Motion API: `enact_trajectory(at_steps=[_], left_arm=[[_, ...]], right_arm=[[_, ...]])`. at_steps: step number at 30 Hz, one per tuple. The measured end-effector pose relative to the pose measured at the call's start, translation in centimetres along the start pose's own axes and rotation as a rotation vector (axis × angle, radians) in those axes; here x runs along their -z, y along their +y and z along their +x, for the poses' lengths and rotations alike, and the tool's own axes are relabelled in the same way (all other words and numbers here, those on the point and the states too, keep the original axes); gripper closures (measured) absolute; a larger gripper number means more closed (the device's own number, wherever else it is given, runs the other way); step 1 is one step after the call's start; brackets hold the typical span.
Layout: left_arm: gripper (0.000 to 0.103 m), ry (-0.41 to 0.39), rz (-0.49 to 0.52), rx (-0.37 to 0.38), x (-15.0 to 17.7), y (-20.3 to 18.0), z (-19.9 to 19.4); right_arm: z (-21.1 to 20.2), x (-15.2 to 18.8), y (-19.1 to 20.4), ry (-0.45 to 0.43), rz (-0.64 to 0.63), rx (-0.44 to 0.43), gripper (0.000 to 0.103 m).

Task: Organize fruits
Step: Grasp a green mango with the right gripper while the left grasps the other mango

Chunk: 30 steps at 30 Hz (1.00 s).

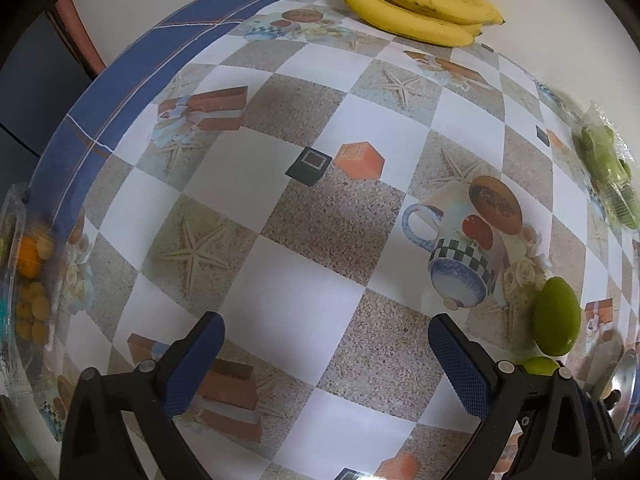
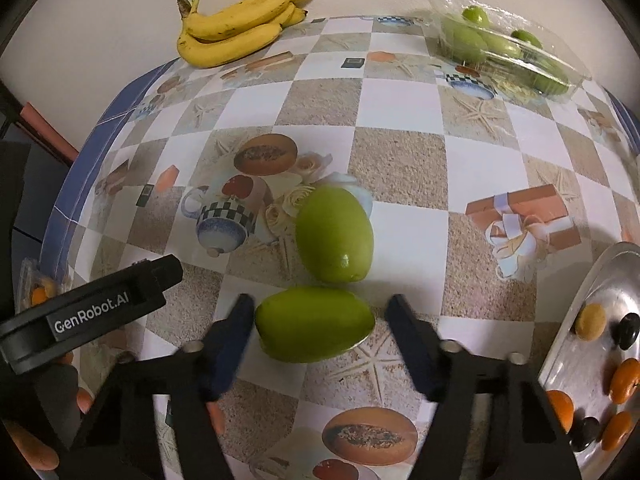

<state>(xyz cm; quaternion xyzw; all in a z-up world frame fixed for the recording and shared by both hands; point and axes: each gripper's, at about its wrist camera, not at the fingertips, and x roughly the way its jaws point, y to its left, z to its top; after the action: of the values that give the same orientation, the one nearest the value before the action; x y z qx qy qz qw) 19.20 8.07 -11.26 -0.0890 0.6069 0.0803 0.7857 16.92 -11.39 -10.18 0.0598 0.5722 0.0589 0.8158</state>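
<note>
The right gripper [image 2: 320, 320] is seen pointed steeply down, its two dark blue, textured pads [image 2: 230, 344] set apart on either side of a smooth, oval green fruit [image 2: 314, 323]. The left pad is at or against the fruit's end; a visible gap is left at the right pad, so no clamp is recorded. The pads are motion-blurred. A second green fruit [image 2: 335, 234] of the same glossy, egg-like shape is noted just beyond, the two nearly touching. Both lie on a tablecloth [image 2: 400, 160] printed in white and sandy checks with starfish, mugs and gift boxes.

The left gripper [image 1: 326, 360] is held with its blue, cross-hatched pads [image 1: 460, 368] wide apart over bare cloth; nothing is between them. Its black body, lettered "GenRobot.AI", is seen at the left of the right wrist view.

Farther out, counted:
- one bunch of yellow bananas [image 2: 236, 26], brown-flecked, at the far edge by the wall
- one clear plastic clamshell [image 2: 508, 48] holding several green fruits
- one shiny metal plate [image 2: 592, 276] at the right, bearing small orange, tan and black fruits
- one clear container [image 1: 16, 280] at the left edge with orange and yellow fruits, blurred.
</note>
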Motion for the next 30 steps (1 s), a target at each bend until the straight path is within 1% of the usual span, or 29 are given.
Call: enact_trajectory(at_steps=[4, 8, 12, 15, 17, 22, 25, 28, 30], left_arm=[[0.0, -0.006, -0.002, 0.005, 0.1, -0.4, -0.7], [0.0, -0.015, -0.006, 0.015, -0.1, -0.5, -1.3], [0.001, -0.02, -0.011, 0.034, -0.3, -0.7, -2.0], [0.001, -0.023, -0.015, 0.052, -0.4, -1.0, -2.5], [0.002, -0.026, -0.011, 0.064, -0.4, -1.2, -2.5], [0.009, -0.038, 0.018, 0.112, -0.3, -2.8, -3.0], [0.012, -0.041, 0.04, 0.162, -0.2, -4.0, -3.1], [0.016, -0.043, 0.084, 0.21, 0.2, -5.7, -3.3], [0.017, -0.047, 0.11, 0.229, 0.1, -6.9, -3.4]], right_arm=[[-0.1, 0.0, 0.2, 0.003, -0.013, 0.006, 0.044], [-0.3, 0.1, 0.2, 0.006, -0.008, -0.01, 0.044], [-1.3, -0.1, 0.2, -0.006, -0.011, -0.019, 0.044], [-2.4, -0.4, -0.5, -0.016, 0.01, -0.006, 0.044], [-3.1, -0.6, -1.4, -0.027, 0.036, -0.003, 0.044], [-4.7, -1.2, -4.6, -0.07, 0.118, 0.031, 0.044], [-5.5, -1.3, -6.6, -0.09, 0.174, 0.023, 0.044], [-6.0, -1.3, -8.3, -0.105, 0.211, 0.052, 0.044], [-6.3, -1.3, -9.2, -0.112, 0.233, 0.052, 0.044]])
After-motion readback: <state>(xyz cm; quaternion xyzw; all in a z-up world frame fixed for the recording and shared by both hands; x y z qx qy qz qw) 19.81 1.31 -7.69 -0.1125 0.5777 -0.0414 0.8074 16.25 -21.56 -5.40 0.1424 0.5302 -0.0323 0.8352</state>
